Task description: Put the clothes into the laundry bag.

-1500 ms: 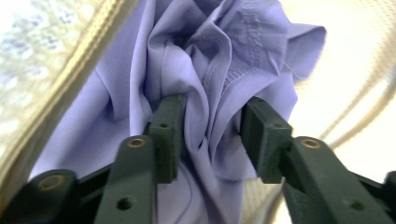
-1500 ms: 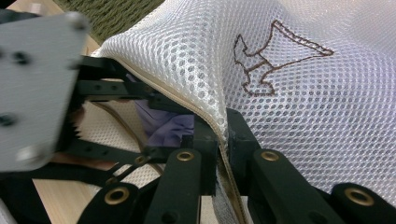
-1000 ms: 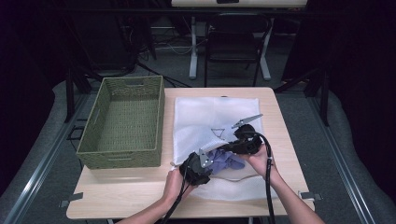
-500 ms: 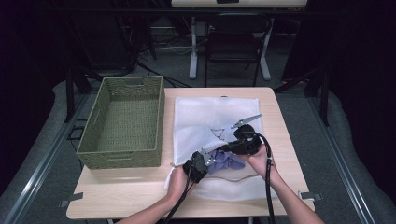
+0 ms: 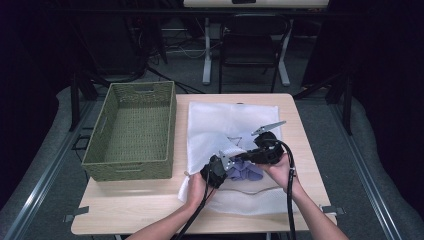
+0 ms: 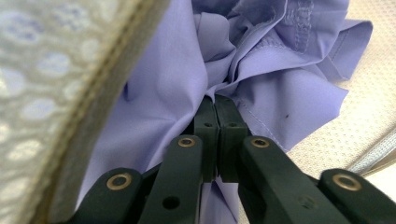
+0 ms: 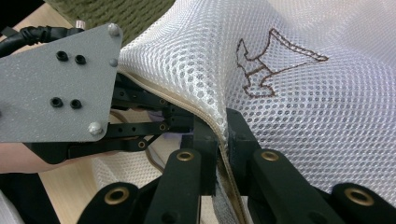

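A crumpled purple cloth (image 5: 246, 171) lies at the mouth of a white mesh bag (image 5: 225, 120) spread on the table. My left gripper (image 5: 229, 167) is shut on a fold of the purple cloth (image 6: 280, 93), under the bag's lifted rim (image 6: 56, 93). My right gripper (image 5: 247, 155) is shut on the mesh bag's rim (image 7: 212, 122) and holds it raised above the left gripper (image 7: 60, 79). A brown stitched mark (image 7: 266, 65) shows on the mesh.
A green woven basket (image 5: 130, 125) stands at the table's left, beside the bag. The wooden table (image 5: 125, 210) has bare room in front of the basket. Cables trail from both grippers over the near edge. A chair stands beyond the table.
The left gripper has edged slightly right with the purple cloth, deeper under the lifted rim. The right gripper holds almost still.
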Available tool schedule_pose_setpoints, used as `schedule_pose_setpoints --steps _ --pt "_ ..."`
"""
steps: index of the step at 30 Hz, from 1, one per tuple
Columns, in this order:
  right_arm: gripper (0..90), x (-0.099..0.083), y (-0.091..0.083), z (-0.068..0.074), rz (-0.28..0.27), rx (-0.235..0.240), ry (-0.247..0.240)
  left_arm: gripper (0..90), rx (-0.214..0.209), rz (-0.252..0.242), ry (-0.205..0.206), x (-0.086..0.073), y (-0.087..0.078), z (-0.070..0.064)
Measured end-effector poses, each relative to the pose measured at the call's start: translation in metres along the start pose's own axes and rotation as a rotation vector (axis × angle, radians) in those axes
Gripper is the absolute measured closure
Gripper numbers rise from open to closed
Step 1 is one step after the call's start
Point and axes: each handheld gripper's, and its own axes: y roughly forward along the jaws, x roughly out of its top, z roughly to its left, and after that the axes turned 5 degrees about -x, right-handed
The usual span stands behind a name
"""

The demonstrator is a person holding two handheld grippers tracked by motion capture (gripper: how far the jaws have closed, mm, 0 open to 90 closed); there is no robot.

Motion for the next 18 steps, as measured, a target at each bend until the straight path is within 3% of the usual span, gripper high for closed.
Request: schedule_pose_setpoints --steps 5,9,14,18 --pt "85.5 -0.0004 0.0048 -0.0009 0.016 0.004 0.000 81.4 -0.027 -0.004 -0.006 -0.0017 0.0002 -0.0004" --pt "85.3 0.0000 0.0060 0.0004 0.024 0.007 0.005 88.0 -0.023 -0.008 -0.014 -0.0007 0.0012 0.0013" --pt "85.4 0.0003 0.0052 0.0007 0.018 0.005 -0.003 89.1 -0.027 -0.022 -0.033 0.0036 0.0011 0.0022" --pt "85.4 0.0003 0.0052 0.0002 0.018 0.008 0.003 89.1 -0.012 -0.079 -0.097 0.0070 0.0010 0.0047"
